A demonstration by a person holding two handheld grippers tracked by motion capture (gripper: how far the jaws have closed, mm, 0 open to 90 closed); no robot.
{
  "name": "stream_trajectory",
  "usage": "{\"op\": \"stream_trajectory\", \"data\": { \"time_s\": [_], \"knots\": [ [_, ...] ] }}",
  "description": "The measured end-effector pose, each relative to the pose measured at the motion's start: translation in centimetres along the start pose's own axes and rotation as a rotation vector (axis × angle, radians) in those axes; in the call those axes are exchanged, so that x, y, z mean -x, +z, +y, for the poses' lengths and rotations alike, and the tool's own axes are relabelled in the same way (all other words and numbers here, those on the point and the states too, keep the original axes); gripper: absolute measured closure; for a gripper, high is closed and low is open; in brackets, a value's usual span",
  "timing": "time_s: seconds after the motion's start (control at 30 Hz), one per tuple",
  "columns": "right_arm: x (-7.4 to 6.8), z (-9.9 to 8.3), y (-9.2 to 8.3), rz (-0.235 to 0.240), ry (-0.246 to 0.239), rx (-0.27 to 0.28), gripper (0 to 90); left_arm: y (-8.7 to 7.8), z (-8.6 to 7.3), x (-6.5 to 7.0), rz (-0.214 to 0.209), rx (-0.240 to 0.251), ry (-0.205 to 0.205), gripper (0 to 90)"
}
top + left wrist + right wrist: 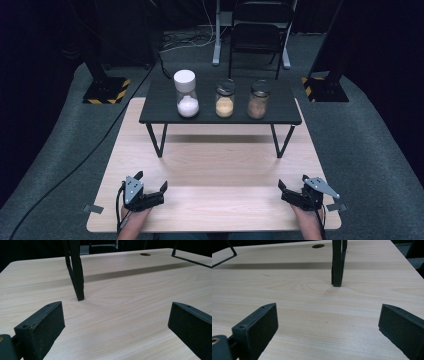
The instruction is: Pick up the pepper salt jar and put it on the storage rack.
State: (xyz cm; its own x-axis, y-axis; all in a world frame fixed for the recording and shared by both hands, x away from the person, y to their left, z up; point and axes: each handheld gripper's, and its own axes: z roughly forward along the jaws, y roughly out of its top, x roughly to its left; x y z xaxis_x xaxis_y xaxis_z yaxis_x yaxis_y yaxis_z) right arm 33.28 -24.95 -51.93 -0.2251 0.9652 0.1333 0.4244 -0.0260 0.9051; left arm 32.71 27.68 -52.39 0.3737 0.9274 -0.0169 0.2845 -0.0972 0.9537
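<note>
In the high view, the left gripper point(151, 186) sits at the near left of the light wooden table point(215, 165), close to the near edge, with its jaws spread wide and holding nothing. The right gripper point(292, 183) mirrors it at the near right, jaws equally wide and empty. Both point toward the far side and slightly inward. Between them lies a broad bare stretch of tabletop. Farther off stands a small black raised shelf point(165, 97) whose long axis runs left to right; its legs leave open room underneath. On it, three jars stand upright in a row: the white-lidded jar point(186, 94) at left, the middle jar point(225, 99) with a yellowish fill, and the right jar point(258, 99) with a brownish fill, all well apart from the grippers

In the left gripper view, the black jaws stand far apart over bare wood; the shelf's left leg point(76, 272) rises just ahead

In the right gripper view, the jaws are likewise wide with nothing between them, and the shelf's right leg point(337, 263) stands ahead; the table's right edge lies near
</note>
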Motion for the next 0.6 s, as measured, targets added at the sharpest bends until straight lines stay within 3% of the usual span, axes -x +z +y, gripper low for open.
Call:
{"op": "stream_trajectory", "data": {
  "time_s": [0.27,0.43,0.6],
  "knots": [
    [-0.4,0.0,0.4,-0.009,-0.033,-0.05,1.3,0.0,0.0,0.0,-0.001,0.0,-0.001,0.3],
    [-0.6,0.2,1.1,-0.035,-0.045,-0.13,1.2,0.0,0.0,0.0,-0.002,0.0,-0.001,0.3],
    [-0.4,0.4,1.7,-0.029,-0.029,-0.189,1.2,0.0,0.0,0.0,-0.004,-0.002,-0.002,0.3]
  ]
}}
